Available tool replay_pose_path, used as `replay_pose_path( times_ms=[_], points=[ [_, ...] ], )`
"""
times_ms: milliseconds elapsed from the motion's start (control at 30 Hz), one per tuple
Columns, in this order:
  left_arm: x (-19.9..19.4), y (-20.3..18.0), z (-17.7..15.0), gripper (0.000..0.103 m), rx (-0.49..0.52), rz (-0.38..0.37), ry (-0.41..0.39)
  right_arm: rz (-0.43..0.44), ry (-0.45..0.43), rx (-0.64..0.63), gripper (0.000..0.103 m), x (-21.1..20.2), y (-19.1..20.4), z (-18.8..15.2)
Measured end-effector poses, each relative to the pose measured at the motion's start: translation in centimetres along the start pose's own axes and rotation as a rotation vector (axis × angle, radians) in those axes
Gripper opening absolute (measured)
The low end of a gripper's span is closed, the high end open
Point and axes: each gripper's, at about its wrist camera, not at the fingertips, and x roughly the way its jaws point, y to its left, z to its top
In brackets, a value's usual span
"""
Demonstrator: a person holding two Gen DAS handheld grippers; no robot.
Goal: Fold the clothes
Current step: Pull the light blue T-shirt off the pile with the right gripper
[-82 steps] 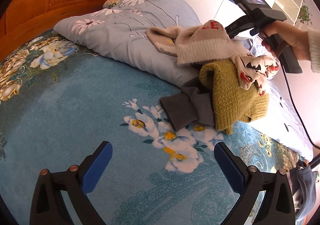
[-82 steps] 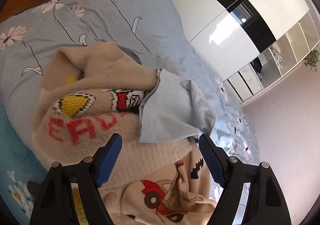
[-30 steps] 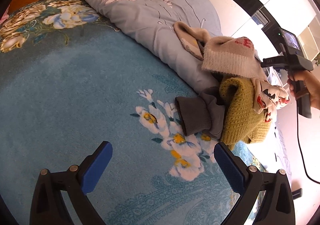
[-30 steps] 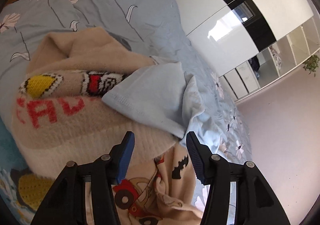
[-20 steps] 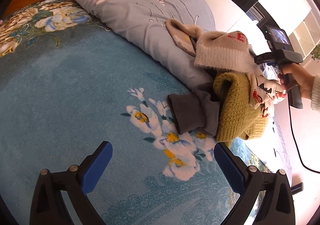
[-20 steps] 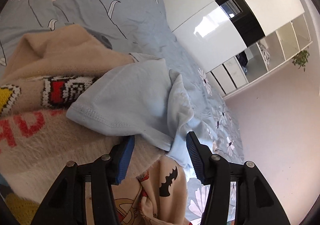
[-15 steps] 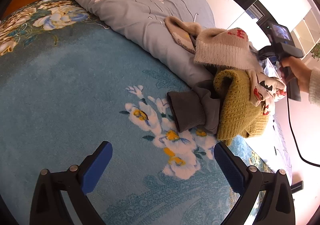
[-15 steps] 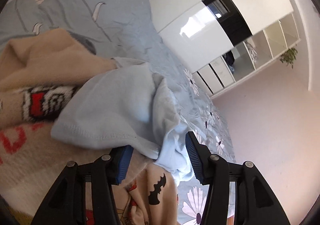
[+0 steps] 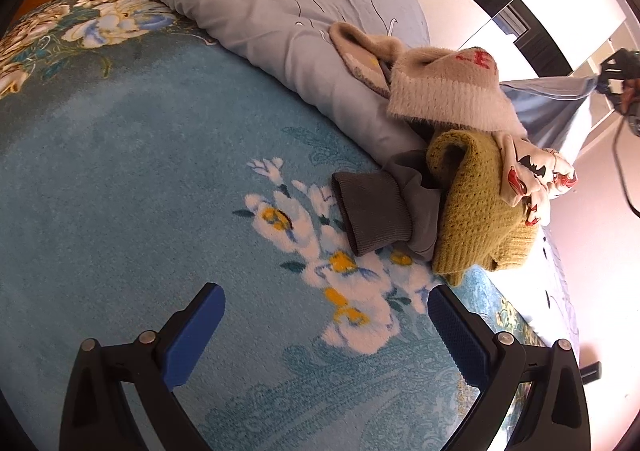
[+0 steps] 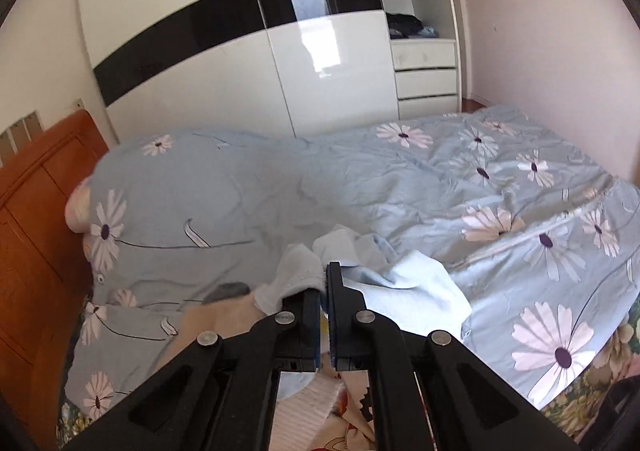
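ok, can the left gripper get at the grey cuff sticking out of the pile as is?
Probably yes. The left gripper is open over bare blue blanket, and the grey cuff lies ahead, exposed on the pile's near edge. Only its far end tucks under the green knit.

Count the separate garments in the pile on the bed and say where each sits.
5, maybe more hidden: cream sweater on top; grey garment lowest on the blanket; green knit beside it; cartoon-print piece over the knit; light blue shirt pulled up by the right hand-held gripper.

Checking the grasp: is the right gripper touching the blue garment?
Touching. The right wrist view shows the right gripper shut on the blue garment, with fabric bunched between its fingers.
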Motion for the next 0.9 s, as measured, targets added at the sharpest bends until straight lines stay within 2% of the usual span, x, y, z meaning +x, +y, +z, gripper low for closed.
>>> replay_pose_path(
  times_ms=[133,233,333,433,500,567,700,800,900],
  points=[
    [-0.8,0.5,0.0,0.103,-0.027,-0.005,-0.016,0.162,-0.069,-0.044,0.002,-6.3,2.0,3.4],
    [-2.0,1.0,0.2,0.103,-0.051,0.009,-0.044,0.35,-0.125,-0.111,0.002,-12.7,4.9,5.3],
    [-5.0,1.6,0.8,0.103,-0.08,0.027,-0.101,0.508,-0.191,-0.23,0.002,-19.7,8.0,5.9],
    [-9.8,1.6,1.8,0.103,-0.074,0.014,-0.202,0.681,-0.225,-0.294,0.003,-25.4,8.6,4.6],
    [-13.4,1.7,2.5,0.103,-0.06,0.022,-0.278,0.778,-0.203,-0.337,0.003,-27.6,7.7,1.9],
    [-16.5,1.9,3.1,0.103,-0.062,0.022,-0.326,0.845,-0.14,-0.372,0.003,-28.6,5.8,-1.9],
    [-20.1,1.4,3.1,0.103,-0.055,0.007,-0.367,0.841,0.104,-0.41,0.003,-27.3,0.3,-12.1],
    [-20.3,-0.4,2.2,0.103,-0.003,-0.011,-0.332,0.731,0.302,-0.415,0.003,-24.7,-4.2,-20.7],
    [-18.8,-2.8,0.4,0.103,0.06,-0.023,-0.238,0.602,0.434,-0.386,0.003,-23.0,-9.6,-28.2]
  ],
)
